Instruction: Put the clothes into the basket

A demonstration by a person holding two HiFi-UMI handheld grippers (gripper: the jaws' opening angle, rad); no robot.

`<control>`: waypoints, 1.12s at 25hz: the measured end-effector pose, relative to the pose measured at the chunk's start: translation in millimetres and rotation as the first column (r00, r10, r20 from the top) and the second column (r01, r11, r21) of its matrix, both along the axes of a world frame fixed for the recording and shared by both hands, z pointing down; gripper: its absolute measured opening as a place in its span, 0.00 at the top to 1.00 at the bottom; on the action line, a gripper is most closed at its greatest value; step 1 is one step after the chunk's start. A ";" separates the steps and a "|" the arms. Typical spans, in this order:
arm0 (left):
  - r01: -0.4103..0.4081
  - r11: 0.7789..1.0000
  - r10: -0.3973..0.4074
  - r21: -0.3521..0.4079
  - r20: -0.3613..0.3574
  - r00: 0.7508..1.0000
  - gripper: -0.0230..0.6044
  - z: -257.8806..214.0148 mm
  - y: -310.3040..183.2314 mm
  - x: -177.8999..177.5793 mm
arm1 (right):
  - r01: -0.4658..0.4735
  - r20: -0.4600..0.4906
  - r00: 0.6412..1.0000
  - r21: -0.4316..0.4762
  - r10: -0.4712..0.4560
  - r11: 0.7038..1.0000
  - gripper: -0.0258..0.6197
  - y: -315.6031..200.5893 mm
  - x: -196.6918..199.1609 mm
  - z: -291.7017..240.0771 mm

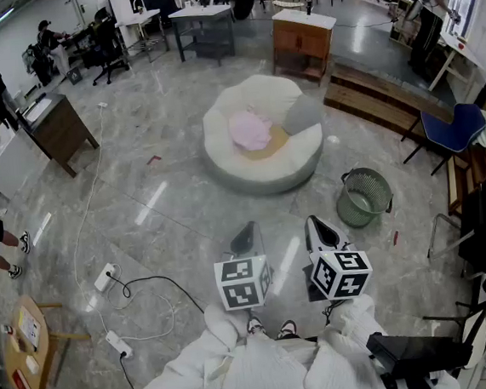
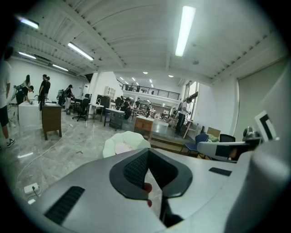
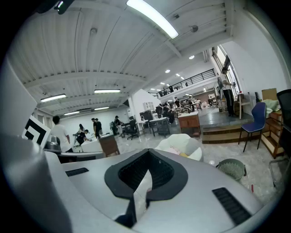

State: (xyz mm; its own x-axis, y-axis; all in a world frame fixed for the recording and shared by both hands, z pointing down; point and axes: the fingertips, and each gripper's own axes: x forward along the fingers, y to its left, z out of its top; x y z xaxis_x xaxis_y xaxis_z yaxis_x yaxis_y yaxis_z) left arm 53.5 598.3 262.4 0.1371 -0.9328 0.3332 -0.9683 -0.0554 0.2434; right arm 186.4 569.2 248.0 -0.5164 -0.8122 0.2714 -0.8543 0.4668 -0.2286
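Open marble floor (image 1: 175, 196) lay between the person and the round cream cushion (image 1: 221, 149), with the pink clothes (image 1: 250, 130) on top of it. The green basket (image 1: 364, 196) stood near the cushion's right side, not touching it. The left gripper (image 1: 246, 239) and right gripper (image 1: 319, 232) were both closed and empty. Cables with power strips (image 1: 106, 278) trailed at left, and a blue chair (image 1: 452, 129) crowded the right edge.
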 end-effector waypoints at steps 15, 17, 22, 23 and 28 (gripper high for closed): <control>-0.025 1.000 0.024 0.016 0.010 1.000 0.96 0.1 -19.4 -26.9 | 0.035 0.067 0.997 0.008 -0.036 0.999 0.92 -17.4 -38.7 -4.4; -0.024 1.000 0.024 0.019 0.012 1.000 0.96 -0.5 -21.7 -35.9 | 0.023 0.064 0.998 0.013 -0.024 1.000 0.92 -21.1 -46.1 -6.0; -0.023 1.000 0.023 0.011 0.013 1.000 0.96 4.6 -24.1 -53.1 | -0.005 0.077 0.997 -0.008 0.006 1.000 0.92 -28.7 -57.1 -0.2; -0.022 1.000 0.022 0.006 0.012 1.000 0.96 7.4 -25.1 -56.4 | -0.010 0.077 0.997 -0.015 0.011 1.000 0.92 -30.5 -59.3 2.9; -0.014 1.000 0.014 -0.021 -0.006 1.000 0.96 20.6 -35.9 -73.9 | -0.013 0.074 0.997 -0.052 0.017 0.999 0.92 -43.7 -74.2 16.4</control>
